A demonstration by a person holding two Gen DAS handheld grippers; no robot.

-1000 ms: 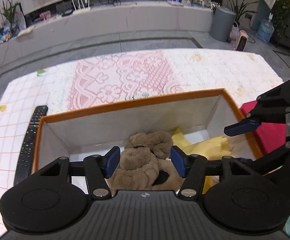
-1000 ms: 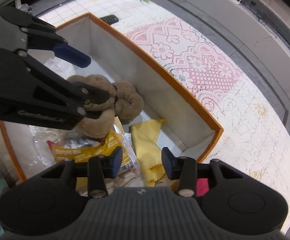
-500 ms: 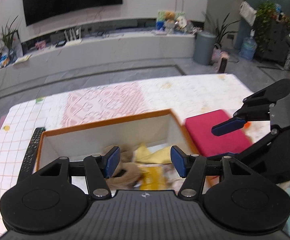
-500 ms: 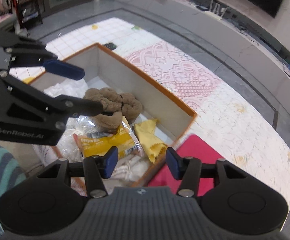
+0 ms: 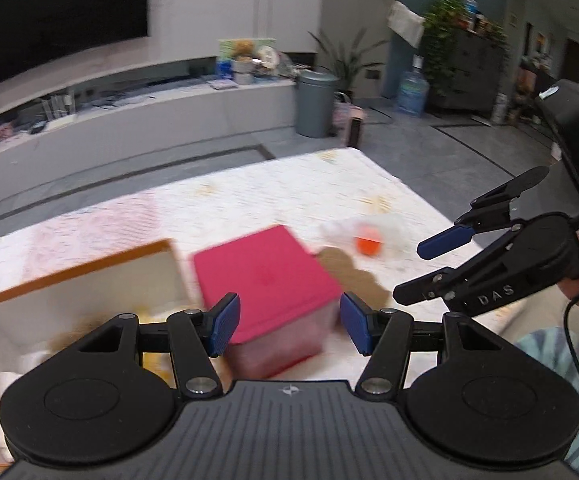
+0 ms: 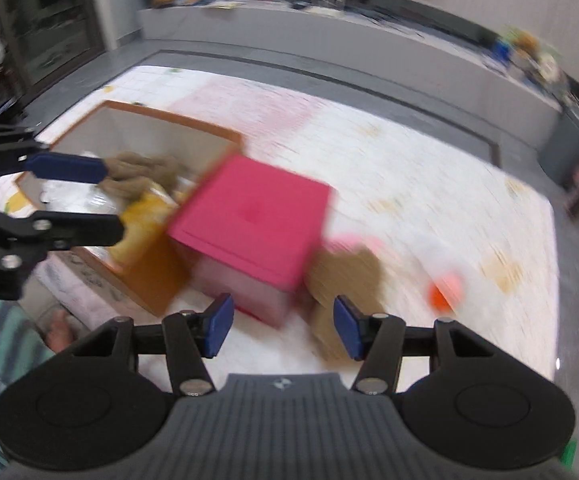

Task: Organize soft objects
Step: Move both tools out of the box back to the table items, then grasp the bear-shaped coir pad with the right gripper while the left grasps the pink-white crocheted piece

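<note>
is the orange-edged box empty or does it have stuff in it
Not empty. In the right wrist view the orange-edged box holds a brown plush toy and a yellow item, though blurred.

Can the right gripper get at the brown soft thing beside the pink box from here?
Probably yes. The right gripper is open and empty, and the brown soft thing lies on the table just ahead, right of the pink box, with nothing over it. Blur hides detail.

Your left wrist view: looks forward over left tongs [image 5: 289, 328], down at pink box [image 5: 265, 276], close; TV wall behind. Your right wrist view: over right tongs [image 6: 281, 328], same pink box [image 6: 249, 220] from right side, close, blurred. Both share orange-rimmed box [image 5: 77, 268] [image 6: 161, 120] and worktop [image 5: 289, 192] [image 6: 429, 184]; each sees other tongs.
</note>
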